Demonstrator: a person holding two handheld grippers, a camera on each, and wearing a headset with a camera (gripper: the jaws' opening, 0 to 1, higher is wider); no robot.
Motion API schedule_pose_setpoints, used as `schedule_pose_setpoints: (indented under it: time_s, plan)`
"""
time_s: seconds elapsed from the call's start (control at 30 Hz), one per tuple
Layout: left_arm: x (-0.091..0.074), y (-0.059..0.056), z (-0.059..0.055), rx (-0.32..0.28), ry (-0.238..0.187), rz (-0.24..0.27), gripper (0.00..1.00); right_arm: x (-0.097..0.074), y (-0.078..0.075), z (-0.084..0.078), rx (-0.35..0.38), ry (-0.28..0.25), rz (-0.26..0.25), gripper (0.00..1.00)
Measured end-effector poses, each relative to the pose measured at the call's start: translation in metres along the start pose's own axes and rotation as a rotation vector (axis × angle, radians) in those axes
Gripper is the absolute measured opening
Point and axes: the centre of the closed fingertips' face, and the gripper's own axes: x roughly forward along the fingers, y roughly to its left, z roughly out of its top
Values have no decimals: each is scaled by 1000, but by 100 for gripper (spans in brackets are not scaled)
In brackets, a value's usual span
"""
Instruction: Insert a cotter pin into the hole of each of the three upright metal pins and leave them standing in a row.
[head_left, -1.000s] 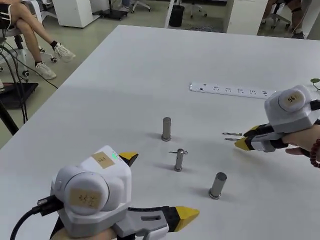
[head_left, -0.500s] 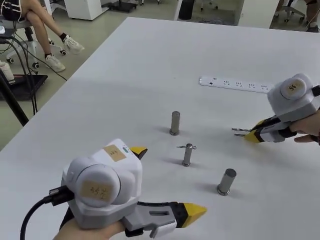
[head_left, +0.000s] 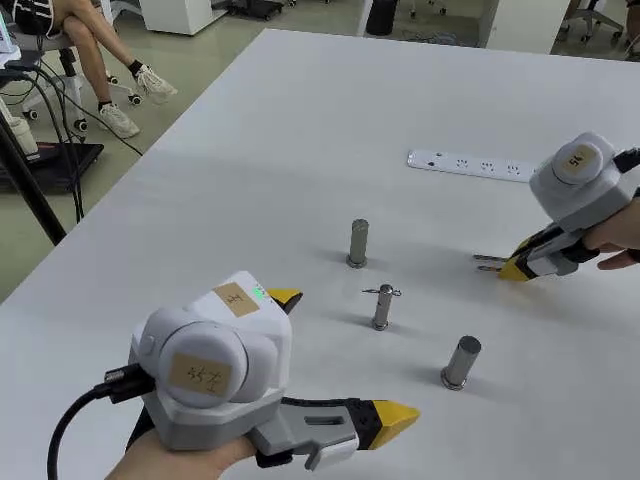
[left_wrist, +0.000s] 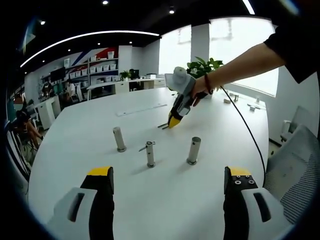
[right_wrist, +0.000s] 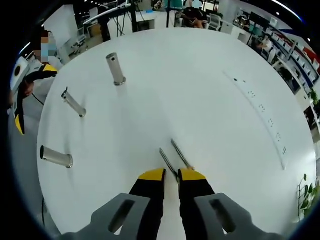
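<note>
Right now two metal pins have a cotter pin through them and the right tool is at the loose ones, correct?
No: only the middle metal pin has one, per the head view. The right tool is at the loose cotter pins.

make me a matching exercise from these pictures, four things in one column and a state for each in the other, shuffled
Things:
1. middle metal pin
2. left tool
3. right tool
4. power strip

States:
a. white, lying flat
b. jaws nearly closed, loose cotter pin between them
c. jaws wide apart, nothing between them
d. upright, cotter pin through its top

Pairs: 1-d, 2-c, 3-b, 4-a
</note>
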Motion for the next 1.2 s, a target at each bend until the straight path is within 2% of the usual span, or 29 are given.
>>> schedule_pose_setpoints:
  time_s: [0.17,0.23,0.37,0.57,0.73,0.8,1.0,1.1,1.2]
  plan:
    - [0,-2,0,3,2,-6,90,-1,3,-3,-59,36,1,0]
    - [0,-3,-1,6,7,-8,90,0,4,-3,-62,47,1,0]
    - [1,-3,-2,8,8,-9,90,0,6,-4,-122,77,-11,0]
    - [0,-2,-2,1,11,-9,88,-1,6,-4,-160,90,-17,0]
    - [-2,-1,-3,-7,16,-6,84,-8,3,0,-158,65,-30,0]
    - [-3,-1,-1,-39,6,-13,82,-12,4,3,-144,42,-35,0]
    - [-6,2,-1,-51,2,-1,80,-25,15,8,-156,-1,-39,0]
    - [-7,0,0,-59,-3,-9,75,-32,20,11,-171,-19,-46,0]
    - [-7,-2,1,-69,-4,-20,73,-40,28,18,-211,-53,-45,0]
